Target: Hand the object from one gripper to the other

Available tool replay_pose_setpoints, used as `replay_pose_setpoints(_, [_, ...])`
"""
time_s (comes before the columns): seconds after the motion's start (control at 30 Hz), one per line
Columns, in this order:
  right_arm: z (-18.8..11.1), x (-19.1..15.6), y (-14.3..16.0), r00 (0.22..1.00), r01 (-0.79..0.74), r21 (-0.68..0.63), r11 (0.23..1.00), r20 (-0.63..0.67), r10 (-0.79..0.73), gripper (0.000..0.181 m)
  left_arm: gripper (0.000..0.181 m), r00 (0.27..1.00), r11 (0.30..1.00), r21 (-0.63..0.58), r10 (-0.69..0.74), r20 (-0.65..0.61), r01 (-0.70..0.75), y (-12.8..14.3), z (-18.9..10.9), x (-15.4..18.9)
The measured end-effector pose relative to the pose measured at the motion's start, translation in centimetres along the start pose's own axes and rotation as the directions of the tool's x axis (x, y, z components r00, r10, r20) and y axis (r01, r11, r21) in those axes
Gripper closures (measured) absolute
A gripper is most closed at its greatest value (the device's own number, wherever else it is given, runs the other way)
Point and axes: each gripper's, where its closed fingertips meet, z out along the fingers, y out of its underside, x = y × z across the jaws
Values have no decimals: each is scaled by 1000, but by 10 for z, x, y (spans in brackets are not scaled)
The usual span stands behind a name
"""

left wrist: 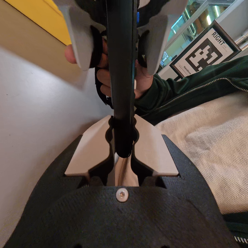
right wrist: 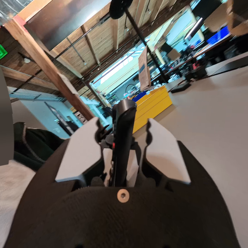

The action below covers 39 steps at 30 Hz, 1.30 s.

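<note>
The object (left wrist: 121, 75) is a long, slim black bar, and it is in mid-air between the two tools, not on the surface (left wrist: 33, 107). In the left wrist view its near end sits pinched between the pale fingers (left wrist: 92, 146) of the left gripper (left wrist: 122, 142), which stand narrow and pressed against it on both sides. From there the bar runs straight up toward 12 o'clock, into the right gripper (left wrist: 118, 44), whose grey fingers flank it with a clear gap on each side.

The right wrist view agrees: the right gripper (right wrist: 122, 134) stands wide, its fingers (right wrist: 83, 145) at 10 and 2 o'clock of the bar, touching neither face, while the object (right wrist: 122, 140) passes down the middle with its rounded tip at 12 o'clock.

So the step in hand appears to be the take by the right gripper. To do it well, the bar should sit centred in the gap, deep enough that the scalloped inner faces meet its flat sides squarely. The right fingers should close fully before the left ones loosen; a moment of double hold is the safe order. A long bar gripped near one end will want to swing, so the left release is best made slowly, with both tools held in line along the bar. The frame is slightly blurred, so settling first would help.
</note>
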Motion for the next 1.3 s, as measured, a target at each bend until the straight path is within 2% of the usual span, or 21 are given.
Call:
replay_pose_setpoints(0.03, [-2,3,-4,999,22,24,999,-26,-22,101,154,1000,1000,20,2,-1,-2,-3,-2,0])
replay_pose_setpoints(0.1, [-6,9,-11,996,60,52,997,-69,-56,91,155,1000,997,73,5,-5,-4,-12,-8,0])
replay_pose_setpoints(0.23, [-13,18,-13,993,64,63,996,-106,-57,91,154,998,986,160,37,45,-44,-28,-25,-7])
replay_pose_setpoints(0.33, [-11,20,-6,996,22,56,998,-93,-17,96,155,997,973,220,53,62,-65,-36,-34,-8])
replay_pose_setpoints(0.4, [-5,15,5,998,10,15,1000,-59,-10,106,155,996,966,250,59,60,-72,-40,-36,-8])
replay_pose_setpoints(0.47, [3,5,19,1000,13,-53,999,-8,-14,120,155,996,966,245,68,65,-82,-39,-35,-8])
replay_pose_setpoints(0.53, [10,-2,33,999,30,-109,994,15,-29,128,155,995,968,234,73,67,-87,-37,-33,-9])
replay_pose_setpoints(0.63, [16,-8,44,998,56,-156,986,35,-51,141,155,994,968,230,88,59,-99,-36,-30,-5])
replay_pose_setpoints(0.7, [15,-8,47,997,72,-174,982,36,-67,157,155,992,967,223,110,62,-121,-35,-29,-3])
replay_pose_setpoints(0.87, [13,-10,45,995,100,-182,978,38,-95,158,155,987,961,232,138,77,-153,-37,-27,-2])
replay_pose_setpoints(1.1, [5,-4,33,994,111,-163,980,11,-111,158,128,984,940,296,148,100,-171,-48,-38,-3])
replay_pose_setpoints(1.3, [2,5,39,998,56,-206,977,-9,-59,158,126,987,912,380,125,96,-153,-63,-57,-5])
